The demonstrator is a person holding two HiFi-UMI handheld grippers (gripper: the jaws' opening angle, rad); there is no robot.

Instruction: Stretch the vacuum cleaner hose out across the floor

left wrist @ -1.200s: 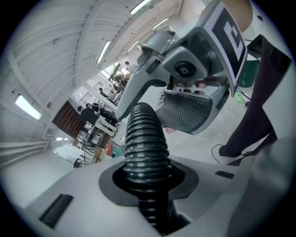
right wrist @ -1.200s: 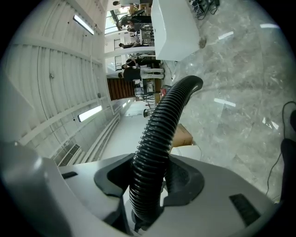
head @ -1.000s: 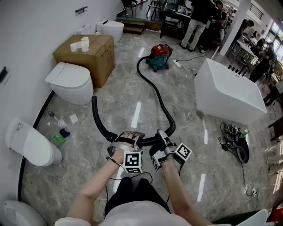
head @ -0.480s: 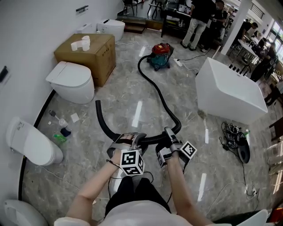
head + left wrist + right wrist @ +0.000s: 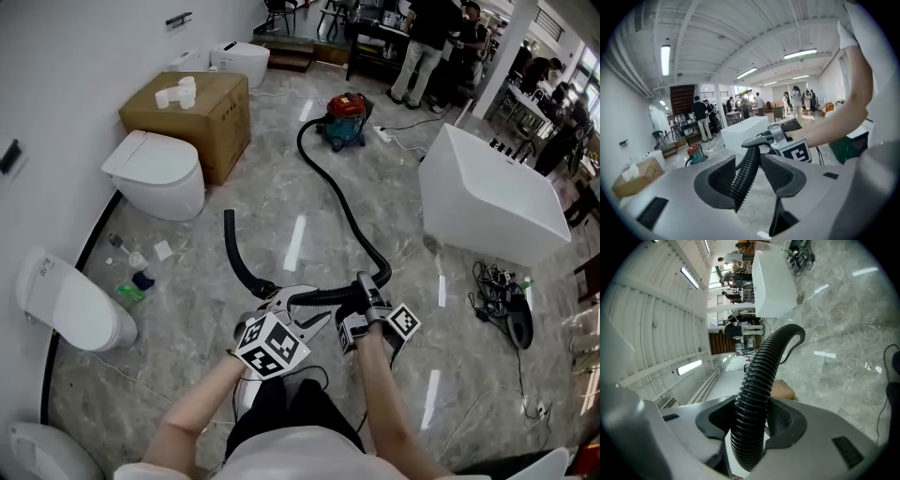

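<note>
Though unclear from overhead, right gripper [image 5: 752, 420] clamps hose [image 5: 761, 366]; left gripper [image 5: 750, 178], jaws just opened, straddles it loosely.

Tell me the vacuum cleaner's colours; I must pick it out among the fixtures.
The vacuum cleaner: red top over a teal body; head view shows it best.

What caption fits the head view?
Right gripper clamps the black ribbed vacuum hose; left gripper, jaws just opened, straddles it; red canister vacuum cleaner beyond.

Black ribbed hose [image 5: 337, 202], snaking across floor [image 5: 281, 202], near stretch lifted
</note>
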